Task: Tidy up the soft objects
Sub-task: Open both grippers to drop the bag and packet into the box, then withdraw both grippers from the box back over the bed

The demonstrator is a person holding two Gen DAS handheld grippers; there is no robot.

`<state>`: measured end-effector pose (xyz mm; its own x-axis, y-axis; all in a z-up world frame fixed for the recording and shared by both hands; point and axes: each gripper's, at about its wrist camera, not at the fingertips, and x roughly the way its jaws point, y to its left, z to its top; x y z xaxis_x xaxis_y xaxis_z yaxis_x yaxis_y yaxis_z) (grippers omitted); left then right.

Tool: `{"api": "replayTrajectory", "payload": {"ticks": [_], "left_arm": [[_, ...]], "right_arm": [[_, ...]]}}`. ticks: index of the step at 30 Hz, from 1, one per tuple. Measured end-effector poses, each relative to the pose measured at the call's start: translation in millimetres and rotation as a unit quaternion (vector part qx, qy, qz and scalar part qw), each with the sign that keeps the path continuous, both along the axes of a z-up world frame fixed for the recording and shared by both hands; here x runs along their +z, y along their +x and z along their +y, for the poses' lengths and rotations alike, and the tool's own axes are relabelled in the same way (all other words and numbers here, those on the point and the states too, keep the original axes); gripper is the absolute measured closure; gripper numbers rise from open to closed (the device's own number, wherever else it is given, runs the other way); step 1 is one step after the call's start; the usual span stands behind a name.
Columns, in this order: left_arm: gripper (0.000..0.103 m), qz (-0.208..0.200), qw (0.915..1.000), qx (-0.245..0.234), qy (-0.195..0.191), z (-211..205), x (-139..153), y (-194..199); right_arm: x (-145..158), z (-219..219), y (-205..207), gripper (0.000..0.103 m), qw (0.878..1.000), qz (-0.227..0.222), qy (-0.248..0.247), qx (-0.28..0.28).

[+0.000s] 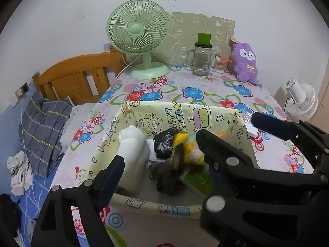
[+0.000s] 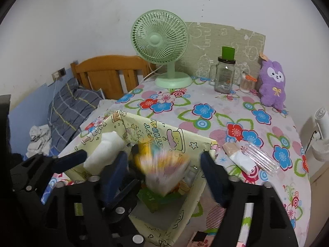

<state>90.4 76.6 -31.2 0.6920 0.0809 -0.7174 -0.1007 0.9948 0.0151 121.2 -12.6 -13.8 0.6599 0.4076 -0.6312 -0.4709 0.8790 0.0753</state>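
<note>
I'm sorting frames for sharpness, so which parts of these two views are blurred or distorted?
Right wrist view: the pastel bundle over the yellow box is smeared by motion; the green fan and purple plush stay sharp. Left wrist view: mostly crisp, box contents readable. Both views bend the table edges and have dark fisheye corners.

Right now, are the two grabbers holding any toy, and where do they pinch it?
No. The left gripper and right gripper are both open above the yellow box; a blurred pastel bundle sits between the right fingers, unpinched.
</note>
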Motion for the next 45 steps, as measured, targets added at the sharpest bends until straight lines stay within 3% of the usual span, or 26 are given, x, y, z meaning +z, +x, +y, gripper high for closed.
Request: {"api": "replayTrajectory", "payload": {"ticks": [4, 23, 37, 45], "left_arm": [[0.015, 0.002, 1.0, -0.005, -0.002, -3, 0, -2], [0.01, -0.023, 0.9986, -0.048, -0.009, -57, 17, -22], [0.003, -0.046, 0.9954, -0.083, -0.015, -102, 28, -35], [0.0, -0.044, 0.9943, -0.096, -0.02, -123, 26, -39]], "right_arm": [[1, -2, -5, 0.015, 1.0, -0.012, -0.006, -0.008], [16, -62, -34, 0.014, 0.998, -0.025, -0.002, -0.063], [26, -110, -54, 0.002, 0.993, -0.044, -0.002, -0.112], [25, -132, -62, 0.0, 0.99, -0.05, -0.003, -0.135]]}}
